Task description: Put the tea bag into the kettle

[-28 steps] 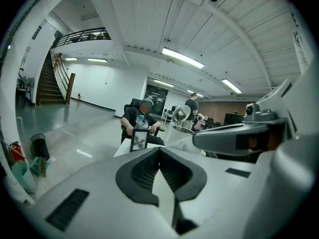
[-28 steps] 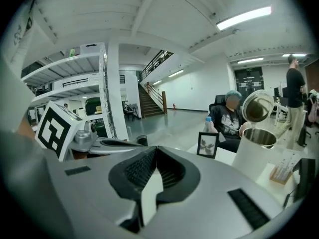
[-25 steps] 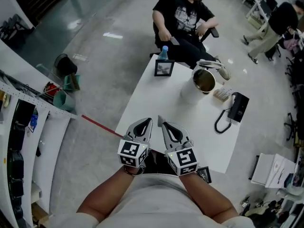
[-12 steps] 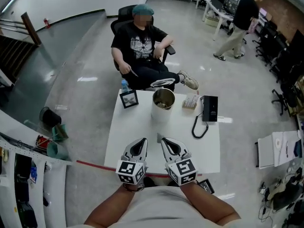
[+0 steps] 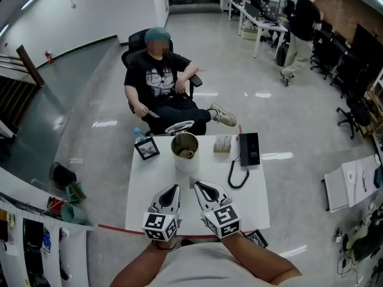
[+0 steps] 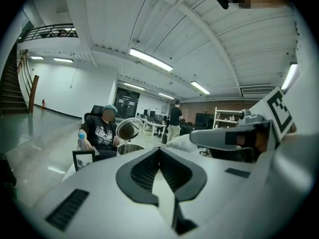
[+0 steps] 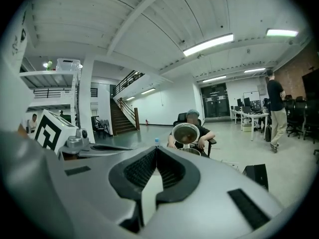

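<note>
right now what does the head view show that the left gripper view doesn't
Only the head view: the black telephone and the small box beside it. Only the left gripper view: the beamed ceiling and the balcony railing. Both: the open-lidded kettle, the picture frame and the seated person.

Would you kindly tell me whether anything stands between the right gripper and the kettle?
Nothing visible does: only bare table separates the right gripper from the kettle; the phone cord lies off to its right.
</note>
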`<state>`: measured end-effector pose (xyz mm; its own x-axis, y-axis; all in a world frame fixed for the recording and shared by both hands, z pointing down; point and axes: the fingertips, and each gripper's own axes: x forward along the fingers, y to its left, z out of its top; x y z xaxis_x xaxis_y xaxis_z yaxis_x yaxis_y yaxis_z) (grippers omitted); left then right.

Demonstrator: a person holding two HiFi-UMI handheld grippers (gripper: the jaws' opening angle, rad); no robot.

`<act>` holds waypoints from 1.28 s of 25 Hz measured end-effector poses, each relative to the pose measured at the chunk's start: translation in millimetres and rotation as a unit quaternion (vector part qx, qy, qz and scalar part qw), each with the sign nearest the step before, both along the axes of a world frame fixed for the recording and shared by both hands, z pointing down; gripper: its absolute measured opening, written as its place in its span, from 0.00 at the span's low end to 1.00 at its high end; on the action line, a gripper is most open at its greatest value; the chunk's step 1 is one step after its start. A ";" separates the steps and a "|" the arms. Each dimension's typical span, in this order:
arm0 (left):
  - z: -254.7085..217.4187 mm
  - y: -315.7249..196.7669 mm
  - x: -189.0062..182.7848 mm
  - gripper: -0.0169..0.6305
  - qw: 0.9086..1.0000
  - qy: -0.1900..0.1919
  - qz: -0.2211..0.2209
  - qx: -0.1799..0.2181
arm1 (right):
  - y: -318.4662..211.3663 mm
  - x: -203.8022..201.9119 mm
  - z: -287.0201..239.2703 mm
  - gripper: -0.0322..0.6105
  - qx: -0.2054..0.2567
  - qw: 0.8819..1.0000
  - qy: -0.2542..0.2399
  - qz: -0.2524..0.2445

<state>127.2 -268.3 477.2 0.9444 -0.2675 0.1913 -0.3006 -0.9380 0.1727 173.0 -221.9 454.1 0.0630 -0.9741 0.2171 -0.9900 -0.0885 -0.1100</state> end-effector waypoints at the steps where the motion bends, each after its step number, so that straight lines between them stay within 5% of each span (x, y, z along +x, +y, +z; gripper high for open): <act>1: -0.1 -0.9 3.9 0.04 1.000 -0.002 -0.005 0.000 | -0.7 5.3 -0.5 0.07 0.001 1.000 -0.001 -0.004; 18: -19.8 -10.2 75.0 0.04 0.995 -0.019 -0.091 0.040 | -23.5 78.0 -16.4 0.07 0.018 0.994 -0.007 -0.110; 32: -7.0 -69.7 98.7 0.04 0.996 -0.020 -0.082 0.026 | -84.5 101.5 -4.5 0.07 0.005 0.995 0.007 -0.095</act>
<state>225.9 -338.0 470.3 0.8794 -0.4276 0.2091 -0.4557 -0.8833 0.1102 274.4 -306.4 449.6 -0.1206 -0.9709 0.2068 -0.9901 0.1025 -0.0960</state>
